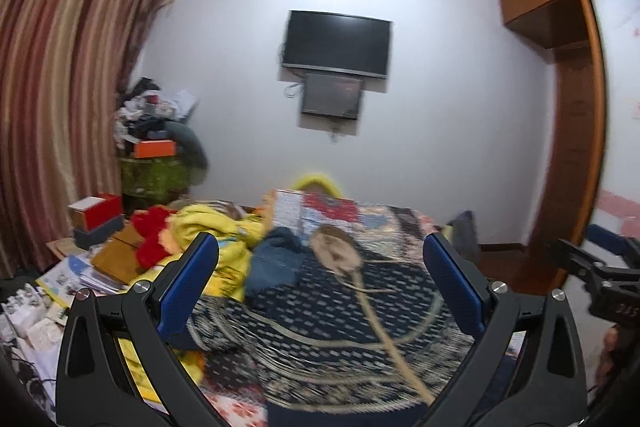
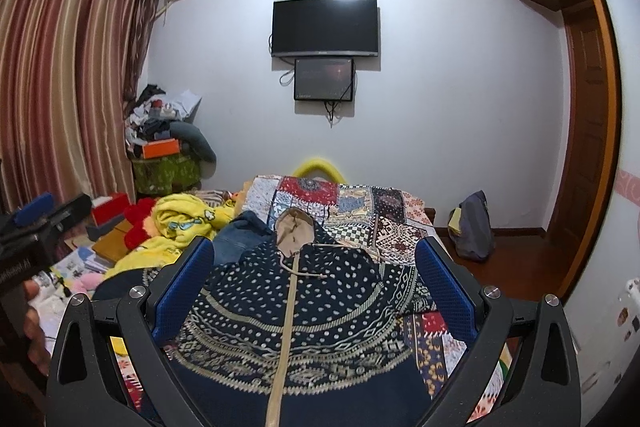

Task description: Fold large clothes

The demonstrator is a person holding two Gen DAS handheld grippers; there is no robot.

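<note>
1. As seen from the left wrist, though smeared by motion: left gripper with jaws spread wide and nothing between the blue pads. Below and ahead, a navy patterned hooded jacket laid front-up on the patchwork bedspread, hood toward the far wall, pale zip strip running toward the camera. Probably spread flat like this so that sleeves and sides can be turned in. A yellow blanket and a red plush heaped to the left, likely pushed aside for folding room. At the right edge, the right gripper, partly cut off. No legible writing here; too blurred.

2. From the right wrist, sharper: right gripper likewise wide open, gripping nothing, poised above the jacket's lower half. Garment centred between the pads, a blue denim piece just beside its left shoulder. At the left edge, the left gripper in a hand, with white lettering on its body, too distorted to read. A small mark on the wall-mounted TV, unreadable. Folding seemingly not yet begun.
</note>
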